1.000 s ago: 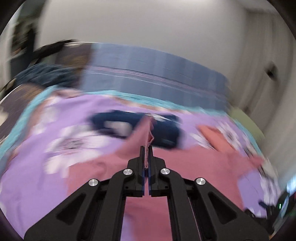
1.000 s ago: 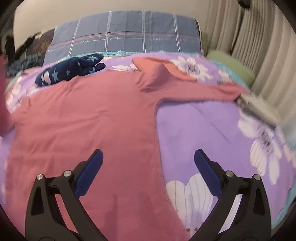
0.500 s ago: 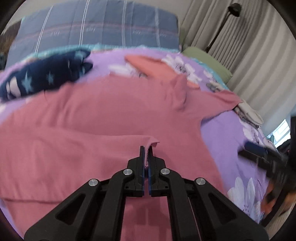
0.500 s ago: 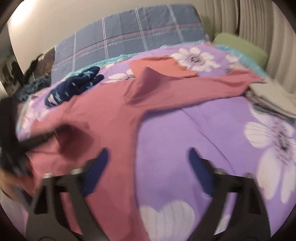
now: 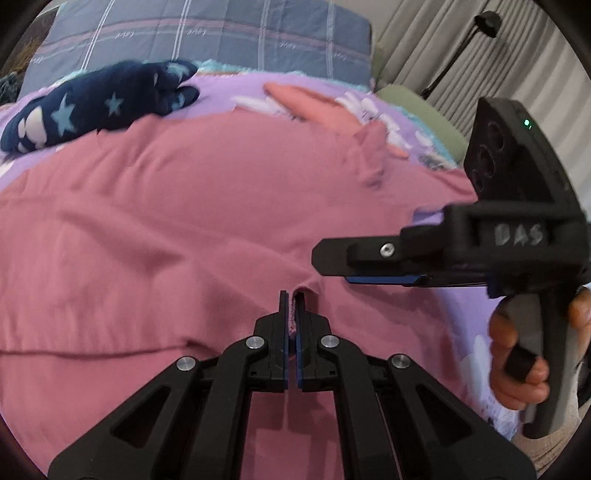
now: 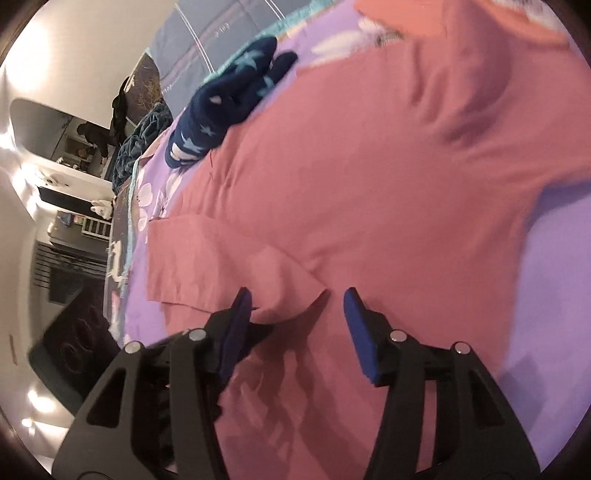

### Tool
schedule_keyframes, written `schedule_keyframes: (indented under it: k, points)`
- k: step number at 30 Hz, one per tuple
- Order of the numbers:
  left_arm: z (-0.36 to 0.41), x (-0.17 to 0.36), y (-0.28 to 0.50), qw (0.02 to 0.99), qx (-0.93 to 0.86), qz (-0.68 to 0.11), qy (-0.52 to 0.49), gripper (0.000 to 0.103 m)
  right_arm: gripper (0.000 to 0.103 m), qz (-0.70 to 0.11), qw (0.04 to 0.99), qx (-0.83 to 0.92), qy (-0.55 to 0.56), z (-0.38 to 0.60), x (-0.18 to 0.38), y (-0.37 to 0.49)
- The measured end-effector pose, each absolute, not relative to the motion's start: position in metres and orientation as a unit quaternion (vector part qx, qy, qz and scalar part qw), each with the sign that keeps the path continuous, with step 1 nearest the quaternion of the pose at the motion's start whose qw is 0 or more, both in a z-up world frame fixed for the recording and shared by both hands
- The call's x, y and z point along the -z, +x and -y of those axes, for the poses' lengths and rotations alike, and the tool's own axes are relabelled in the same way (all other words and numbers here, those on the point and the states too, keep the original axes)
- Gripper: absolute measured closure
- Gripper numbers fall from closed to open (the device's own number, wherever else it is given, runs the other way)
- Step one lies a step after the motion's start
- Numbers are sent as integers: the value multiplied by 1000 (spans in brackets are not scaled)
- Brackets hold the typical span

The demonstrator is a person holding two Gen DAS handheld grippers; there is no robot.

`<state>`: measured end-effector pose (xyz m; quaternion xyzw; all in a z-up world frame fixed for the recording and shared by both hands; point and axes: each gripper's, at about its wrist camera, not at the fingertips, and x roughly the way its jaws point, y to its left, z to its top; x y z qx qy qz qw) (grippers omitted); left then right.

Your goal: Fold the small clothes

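A pink long-sleeved shirt (image 5: 221,192) lies spread on a purple flowered bedspread (image 5: 229,88). My left gripper (image 5: 291,295) is shut on the end of the shirt's sleeve, folded over the body. My right gripper (image 5: 332,266) comes in from the right, turned on its side, just right of the pinched cuff. In the right wrist view the right gripper (image 6: 295,299) is open, its jaws on either side of the cuff's corner (image 6: 314,288) of the shirt (image 6: 369,166).
A dark blue star-print garment (image 5: 99,107) lies at the far left of the bed, also in the right wrist view (image 6: 225,99). A grey plaid pillow (image 5: 207,33) stands at the head. An orange-pink garment (image 5: 310,103) lies beyond the shirt. Curtains and a lamp stand at right.
My left gripper has carried the sleeve end across onto the shirt's body. My right gripper has swung left, rolled sideways and come up to the pinched cuff.
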<state>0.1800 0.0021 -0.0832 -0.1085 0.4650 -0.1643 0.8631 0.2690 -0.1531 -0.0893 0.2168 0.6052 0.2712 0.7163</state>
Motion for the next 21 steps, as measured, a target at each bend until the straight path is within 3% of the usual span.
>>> schedule_keyframes:
  k: [7,10,11,12,21]
  points:
    - [-3,97,178,860,156,-472,-116,101,51,-625,699,-243,247,144,103,276]
    - [-1,95,179,861,153,-472,-114,101,67,-623,713,-234,220,130,104,280]
    - [-1,95,179,861,153,-471,-116,101,79,-619,721,-235,206,125,104,280]
    - [-2,95,178,861,153,-471,-118,101,97,-617,726,-239,190,120,103,279]
    - [2,51,192,889,154,-413,-126,101,99,-517,821,-230,79,104,29,299]
